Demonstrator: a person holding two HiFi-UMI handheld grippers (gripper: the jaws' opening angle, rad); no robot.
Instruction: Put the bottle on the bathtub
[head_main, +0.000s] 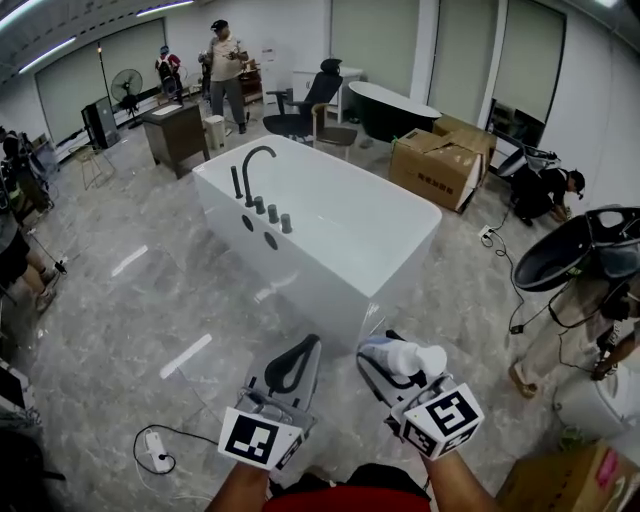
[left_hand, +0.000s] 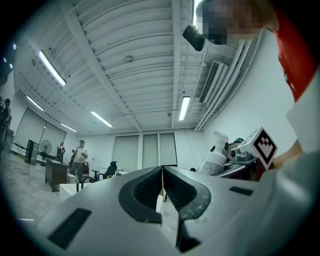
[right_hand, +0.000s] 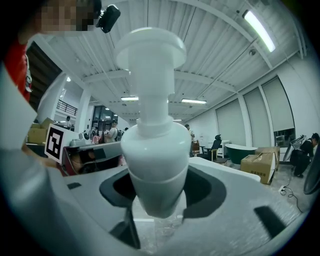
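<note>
A white freestanding bathtub (head_main: 400, 262) with a black curved tap (head_main: 252, 172) on its left rim stands in the middle of the head view. My right gripper (head_main: 385, 362) is shut on a white pump bottle (head_main: 405, 358), held in the air short of the tub's near end. In the right gripper view the bottle (right_hand: 156, 150) fills the centre between the jaws, its pump head pointing up. My left gripper (head_main: 298, 362) is shut and holds nothing, level with the right one; in the left gripper view its jaws (left_hand: 162, 192) meet and the bottle (left_hand: 214, 159) shows at the right.
A cardboard box (head_main: 438, 160) and a black bathtub (head_main: 388, 108) stand beyond the white tub, with an office chair (head_main: 310, 105) and a desk (head_main: 176, 135). People stand at the back, left and right. A power strip (head_main: 155, 452) and cable lie on the floor at lower left.
</note>
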